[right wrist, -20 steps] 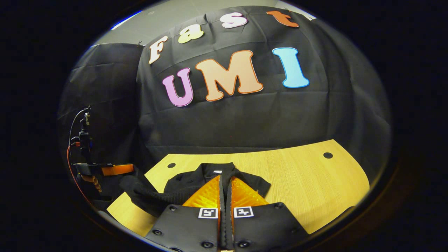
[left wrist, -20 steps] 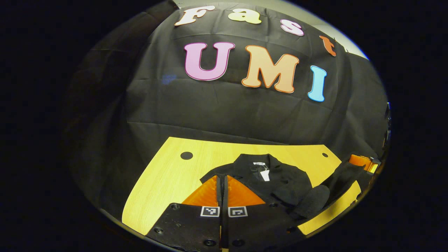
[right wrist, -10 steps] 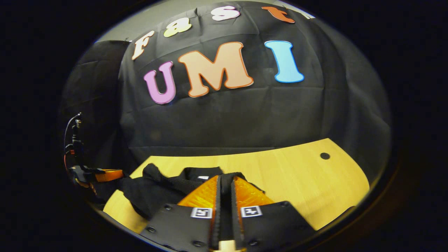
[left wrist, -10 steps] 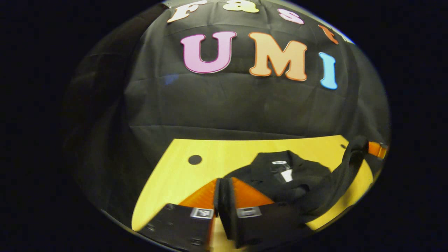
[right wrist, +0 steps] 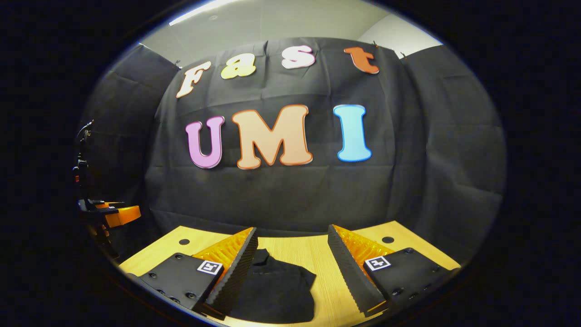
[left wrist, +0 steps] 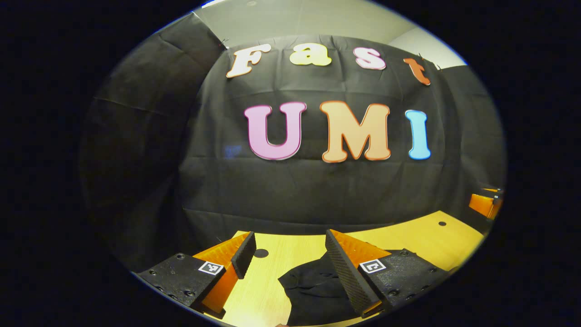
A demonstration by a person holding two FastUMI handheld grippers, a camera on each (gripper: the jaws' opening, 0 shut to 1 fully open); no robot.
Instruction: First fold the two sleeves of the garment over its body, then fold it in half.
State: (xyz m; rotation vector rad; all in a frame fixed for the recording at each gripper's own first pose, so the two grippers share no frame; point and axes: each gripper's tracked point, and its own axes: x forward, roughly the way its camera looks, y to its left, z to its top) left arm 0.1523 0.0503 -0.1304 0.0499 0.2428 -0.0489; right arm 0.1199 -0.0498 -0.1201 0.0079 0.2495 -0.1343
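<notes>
The black garment (left wrist: 313, 290) lies bunched on the yellow wooden table (left wrist: 272, 277), low in the left gripper view, partly behind that gripper's right finger. My left gripper (left wrist: 290, 247) is open above the table, nothing between its fingers. In the right gripper view the garment (right wrist: 274, 288) lies flat as a compact dark patch between and below the fingers. My right gripper (right wrist: 292, 238) is open too, raised above the cloth and holding nothing. The other gripper (right wrist: 113, 213) shows at the left edge of the right gripper view, and at the right edge (left wrist: 485, 204) of the left gripper view.
The table (right wrist: 327, 277) has small round holes (left wrist: 261, 253) (right wrist: 388, 239) near its far corners. The booth's black cloth wall (right wrist: 281, 195) rises just behind the table's far edge. A stand with cables (right wrist: 81, 159) is at the left.
Both grippers were shut on the garment's cloth; now both are open and lifted, tilted up toward the wall. The garment has dropped onto the table in a more compact shape.
</notes>
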